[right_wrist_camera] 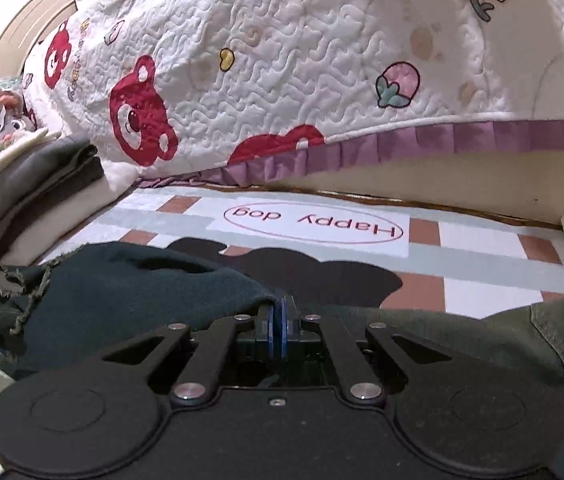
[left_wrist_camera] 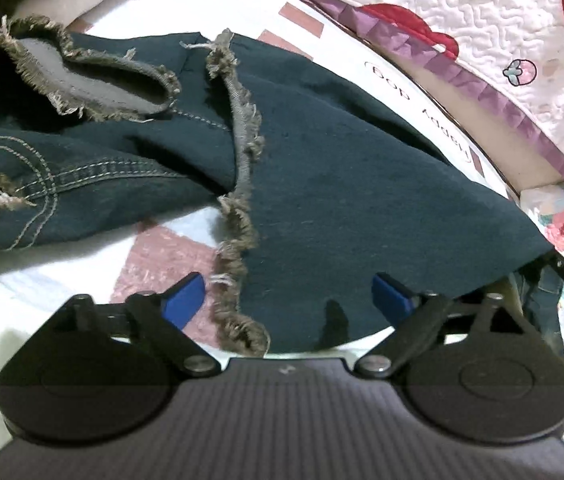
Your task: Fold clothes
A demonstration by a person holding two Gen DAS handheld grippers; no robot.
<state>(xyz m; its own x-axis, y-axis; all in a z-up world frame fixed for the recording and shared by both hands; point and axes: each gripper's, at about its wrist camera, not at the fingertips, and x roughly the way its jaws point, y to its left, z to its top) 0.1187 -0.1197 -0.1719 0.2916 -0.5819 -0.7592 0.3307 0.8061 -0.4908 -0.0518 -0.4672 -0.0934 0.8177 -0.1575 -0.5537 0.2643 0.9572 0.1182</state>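
The dark denim shorts (left_wrist_camera: 322, 168) lie spread on a bed sheet (right_wrist_camera: 482, 248) checked in white, grey and brown, printed "Happy dog" near its far edge. The left hand-held gripper (left_wrist_camera: 288, 300) hovers over the near part of the shorts with its blue fingers (left_wrist_camera: 185, 294) standing wide apart; a frayed hem (left_wrist_camera: 237, 216) runs between them, and neither pad presses on the cloth. More frayed leg openings (left_wrist_camera: 81, 80) lie farther off, toward the left in this view. The right hand-held gripper (right_wrist_camera: 280, 320) is closed, its pads pinched together on a fold at the edge of the shorts (right_wrist_camera: 141, 280), which trail away to its left across the sheet. A second, olive garment (right_wrist_camera: 522, 332) lies at the near right. A quilt (right_wrist_camera: 282, 60) with red bears and a purple frill lies along the far edge of the bed, and a stack of folded clothes (right_wrist_camera: 33, 184) sits at the far left corner.
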